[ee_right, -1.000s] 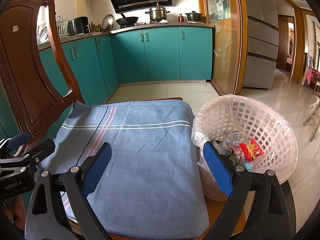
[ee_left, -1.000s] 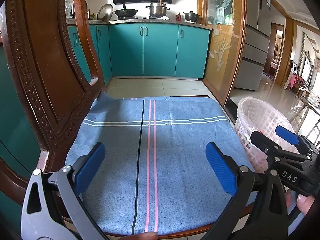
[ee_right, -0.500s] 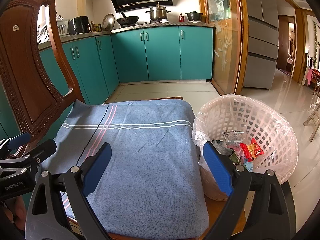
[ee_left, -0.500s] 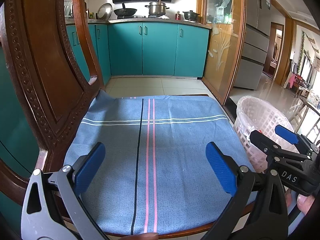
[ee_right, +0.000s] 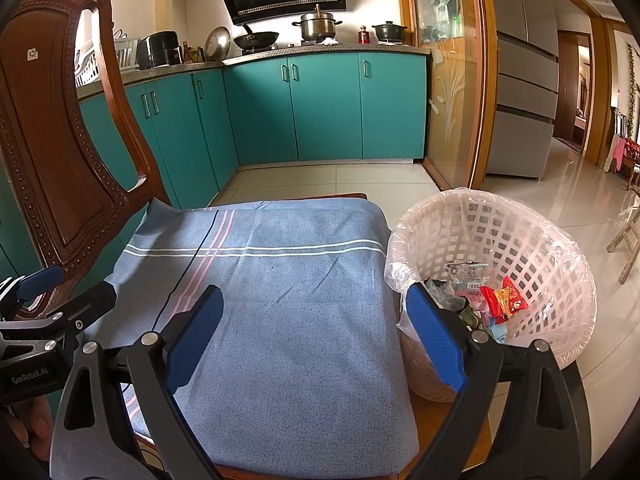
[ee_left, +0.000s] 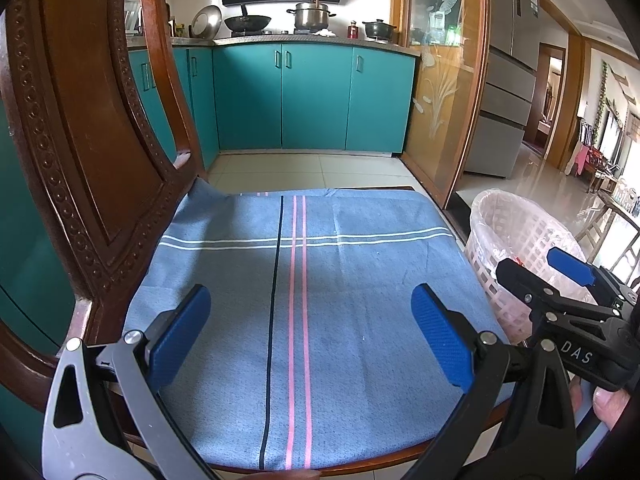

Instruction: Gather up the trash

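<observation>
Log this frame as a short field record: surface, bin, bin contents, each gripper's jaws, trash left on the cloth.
surface: blue striped cloth over a wooden chair seat
bin: white lattice basket with a clear liner, right of the cloth
bin contents: red snack wrapper and other wrappers
left gripper: jaws open, nothing between them
right gripper: jaws open, nothing between them
trash on cloth: none visible
</observation>
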### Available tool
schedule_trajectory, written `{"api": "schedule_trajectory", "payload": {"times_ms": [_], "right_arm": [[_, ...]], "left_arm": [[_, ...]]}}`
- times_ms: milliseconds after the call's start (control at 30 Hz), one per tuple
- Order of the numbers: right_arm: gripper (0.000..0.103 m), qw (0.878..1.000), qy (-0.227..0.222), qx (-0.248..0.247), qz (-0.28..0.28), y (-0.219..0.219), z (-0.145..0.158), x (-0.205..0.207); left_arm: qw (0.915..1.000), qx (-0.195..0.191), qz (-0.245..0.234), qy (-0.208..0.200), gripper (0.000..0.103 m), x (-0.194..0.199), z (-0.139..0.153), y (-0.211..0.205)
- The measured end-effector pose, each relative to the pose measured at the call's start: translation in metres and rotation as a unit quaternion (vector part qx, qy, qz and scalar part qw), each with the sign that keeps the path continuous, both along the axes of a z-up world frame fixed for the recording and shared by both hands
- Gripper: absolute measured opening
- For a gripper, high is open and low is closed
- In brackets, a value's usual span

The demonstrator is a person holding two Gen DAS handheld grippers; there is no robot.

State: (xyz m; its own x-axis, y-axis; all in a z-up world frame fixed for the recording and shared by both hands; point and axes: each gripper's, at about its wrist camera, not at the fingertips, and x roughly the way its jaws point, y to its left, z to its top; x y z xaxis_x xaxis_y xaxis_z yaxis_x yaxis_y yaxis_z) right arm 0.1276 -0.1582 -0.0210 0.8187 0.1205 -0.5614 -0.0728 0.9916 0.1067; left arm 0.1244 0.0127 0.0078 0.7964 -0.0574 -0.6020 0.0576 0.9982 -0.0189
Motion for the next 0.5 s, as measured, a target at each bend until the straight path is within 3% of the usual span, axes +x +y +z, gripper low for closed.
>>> {"api": "schedule_trajectory", "payload": {"times_ms": [167, 500], "right_arm": [[0.091, 1.0, 0.001, 0.0, 0.001, 0.0006, -0.0002, 0.0002], [0.091, 1.0, 0.002, 0.0, 0.003, 0.0, -0.0005, 0.0001]], "left_arm": [[0.9998, 0.017, 0.001, -0.007, 0.1, -0.0036, -0.0012, -0.005], [1.0, 0.006, -0.003, 0.007, 0.1, 0.0003, -0.0039, -0.0039]]}}
